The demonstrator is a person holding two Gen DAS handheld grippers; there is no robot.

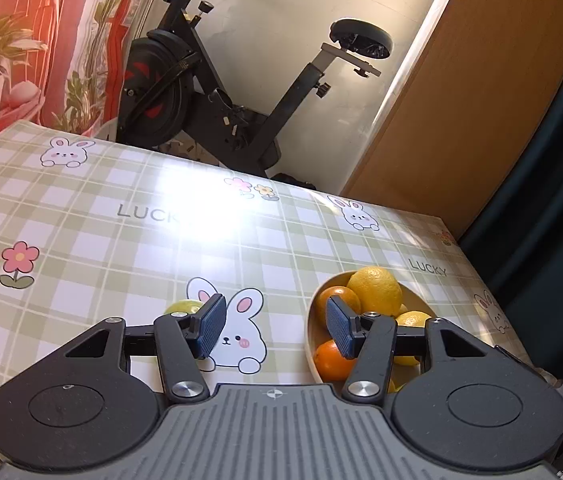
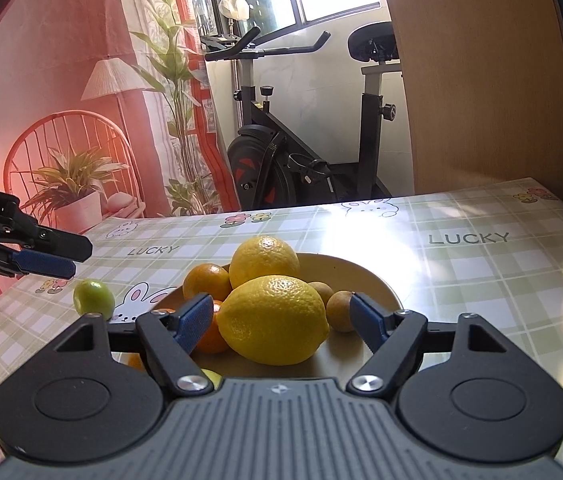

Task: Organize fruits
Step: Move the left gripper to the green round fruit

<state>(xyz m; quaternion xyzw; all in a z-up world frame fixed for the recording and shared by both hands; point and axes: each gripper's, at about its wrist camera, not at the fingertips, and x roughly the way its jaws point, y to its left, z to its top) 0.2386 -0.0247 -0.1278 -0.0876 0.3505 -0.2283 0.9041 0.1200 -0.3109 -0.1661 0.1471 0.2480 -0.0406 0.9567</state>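
A yellow bowl (image 2: pixel 365 280) on the checked tablecloth holds two lemons (image 2: pixel 273 320), oranges (image 2: pixel 206 282) and small brown fruits (image 2: pixel 341 310). A small green fruit (image 2: pixel 93 299) lies on the cloth left of the bowl. My right gripper (image 2: pixel 277 324) is open, its fingers on either side of the near lemon, not touching it. My left gripper (image 1: pixel 277 326) is open and empty above the cloth; the bowl (image 1: pixel 311 320) is to its right and the green fruit (image 1: pixel 183 306) is half hidden behind its left finger. The left gripper also shows in the right wrist view (image 2: pixel 41 260).
An exercise bike (image 2: pixel 301 152) stands beyond the table's far edge. A wooden panel (image 2: pixel 477 72) is at the back right and a printed red backdrop (image 2: pixel 61 100) hangs at the left. The table's right edge (image 1: pixel 493 292) runs close to the bowl.
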